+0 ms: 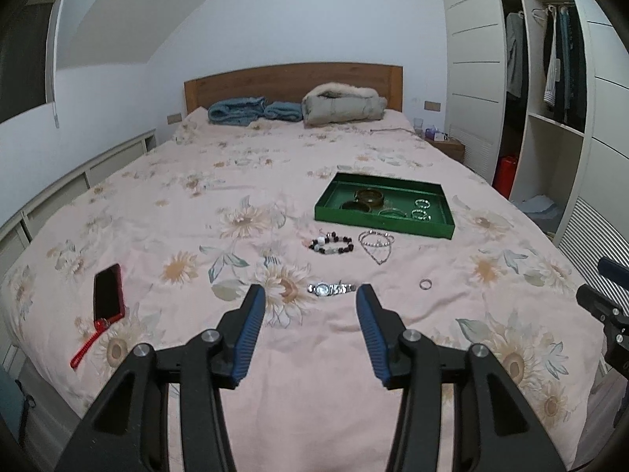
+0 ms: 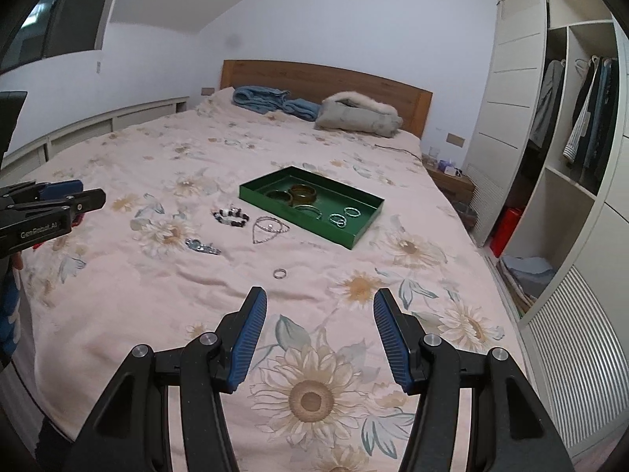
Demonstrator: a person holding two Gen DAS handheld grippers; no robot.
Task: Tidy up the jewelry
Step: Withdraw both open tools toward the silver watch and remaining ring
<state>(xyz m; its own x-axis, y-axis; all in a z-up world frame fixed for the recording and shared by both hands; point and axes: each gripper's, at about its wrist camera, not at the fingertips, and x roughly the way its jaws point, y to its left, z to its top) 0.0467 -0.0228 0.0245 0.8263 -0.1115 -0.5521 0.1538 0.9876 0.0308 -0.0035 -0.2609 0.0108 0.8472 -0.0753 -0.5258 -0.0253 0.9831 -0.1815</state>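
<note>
A green tray (image 1: 326, 204) (image 2: 365, 232) lies on the bed, holding bangles and small rings. In front of it lie a dark beaded bracelet (image 1: 331, 244) (image 2: 231, 217), a silver chain necklace (image 1: 376, 244) (image 2: 269, 227), a silver watch (image 1: 331, 288) (image 2: 202, 246) and a lone ring (image 1: 425, 284) (image 2: 280, 273). My left gripper (image 1: 310, 295) is open just short of the watch, nothing between its blue pads. My right gripper (image 2: 320, 299) is open too, near the ring, empty. The left gripper (image 2: 59, 196) shows at the left edge of the right wrist view.
A red phone (image 1: 108, 289) with a red strap lies at the bed's left. Folded blue cloth (image 1: 243, 110) and a grey jacket (image 1: 342, 104) sit by the headboard. An open wardrobe (image 2: 570, 137) stands right of the bed, low shelves to the left.
</note>
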